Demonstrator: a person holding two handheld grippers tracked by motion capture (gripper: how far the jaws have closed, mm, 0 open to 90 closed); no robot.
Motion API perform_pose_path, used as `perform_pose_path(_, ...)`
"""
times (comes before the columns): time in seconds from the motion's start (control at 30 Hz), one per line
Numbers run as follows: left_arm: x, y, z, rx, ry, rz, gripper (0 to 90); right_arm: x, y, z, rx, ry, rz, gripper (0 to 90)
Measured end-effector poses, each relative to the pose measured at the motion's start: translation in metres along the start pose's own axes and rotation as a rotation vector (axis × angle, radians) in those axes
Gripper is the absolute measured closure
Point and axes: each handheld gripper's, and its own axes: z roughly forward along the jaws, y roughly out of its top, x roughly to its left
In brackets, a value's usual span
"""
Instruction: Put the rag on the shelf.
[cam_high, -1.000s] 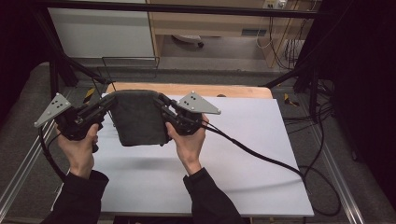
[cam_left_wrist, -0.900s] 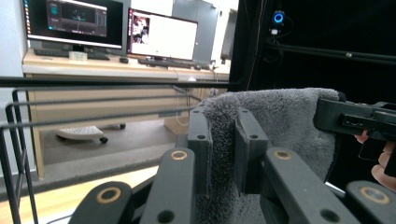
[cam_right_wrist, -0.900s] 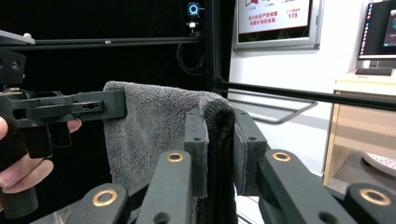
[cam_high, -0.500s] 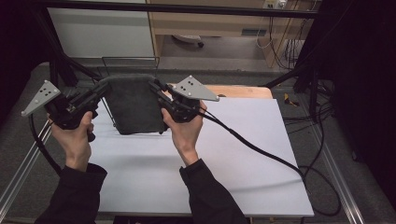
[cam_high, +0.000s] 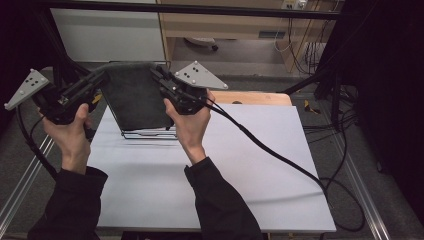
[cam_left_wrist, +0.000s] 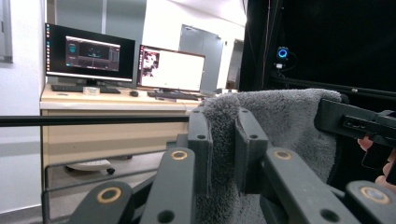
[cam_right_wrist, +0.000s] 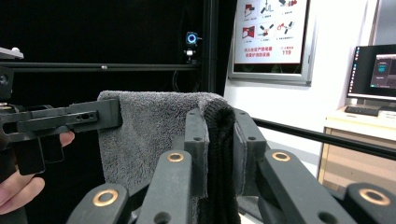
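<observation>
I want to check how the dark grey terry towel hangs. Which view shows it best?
The high view: the dark grey terry towel hangs whole between both tongs, above the white table. Each gripper view shows just a top corner pinched in its black jaws.

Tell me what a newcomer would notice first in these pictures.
First, the dark grey towel held up above the white table, stretched between the left gripper and the right gripper, each clamped on an upper corner. Under it, on the table, stands a wire rack. Behind, two lit monitors sit on a desk.
</observation>
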Motion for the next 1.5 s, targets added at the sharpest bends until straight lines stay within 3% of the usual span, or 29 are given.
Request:
perform_pose_path(0.57,0.021,0.032,0.005,-0.060,0.021,-0.010,79.0,0.004,0.030,0.032,-0.032,0.006,-0.023,79.3)
perform_pose_path(1.17,0.039,0.062,0.023,-0.049,0.048,-0.011,79.0,-0.007,0.053,0.064,-0.042,-0.006,-0.017,79.3)
perform_pose_path(1.33,0.044,0.068,0.029,-0.052,0.043,-0.028,79.0,-0.010,0.057,0.071,-0.045,-0.003,0.000,79.4)
perform_pose_path(1.5,0.050,0.074,0.035,-0.056,0.053,-0.042,79.0,-0.012,0.062,0.077,-0.052,-0.006,-0.016,79.4)
